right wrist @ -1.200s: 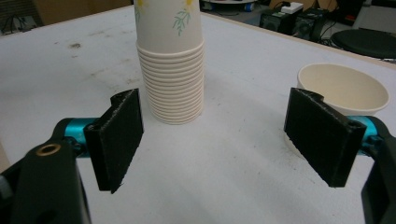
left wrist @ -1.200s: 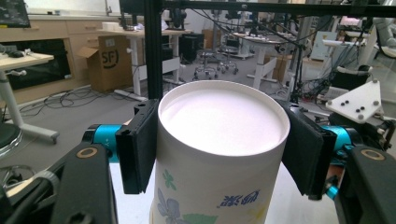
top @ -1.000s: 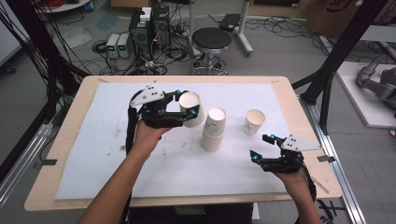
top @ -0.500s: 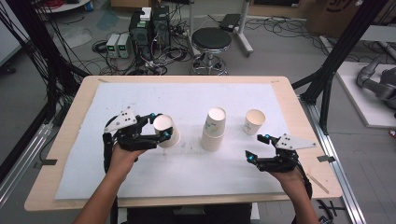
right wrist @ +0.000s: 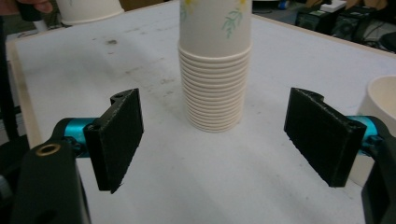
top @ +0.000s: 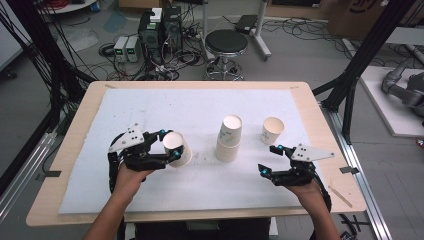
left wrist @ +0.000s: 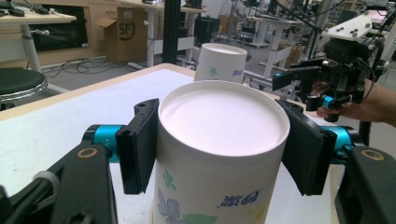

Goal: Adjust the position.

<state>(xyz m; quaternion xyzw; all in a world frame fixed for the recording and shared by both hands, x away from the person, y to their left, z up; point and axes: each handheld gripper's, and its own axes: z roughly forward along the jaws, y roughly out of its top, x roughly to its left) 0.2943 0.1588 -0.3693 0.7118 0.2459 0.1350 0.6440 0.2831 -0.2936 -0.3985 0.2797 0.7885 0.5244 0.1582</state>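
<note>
My left gripper (top: 169, 144) is shut on a white paper cup (top: 177, 148) with a flower print, one pad on each side of its wall. In the left gripper view the cup (left wrist: 219, 121) sits bottom-up between the pads (left wrist: 137, 144), low over the white mat (top: 150, 110) at front left. A stack of upturned paper cups (top: 229, 139) stands mid-table, and a single cup (top: 272, 130) stands to its right. My right gripper (top: 268, 159) is open at front right with nothing between its jaws. In the right gripper view it (right wrist: 219, 135) faces the stack (right wrist: 215, 65).
The wooden table edge (top: 200, 215) frames the mat. A stool (top: 226, 42), electronics and cables lie on the floor beyond the far edge. Black frame posts (top: 350, 85) stand at the table's right and left. Bare mat lies between the two grippers.
My left gripper has carried the cup from beside the stack to the left and toward the front, and lower. The right gripper has stayed almost where it was.
</note>
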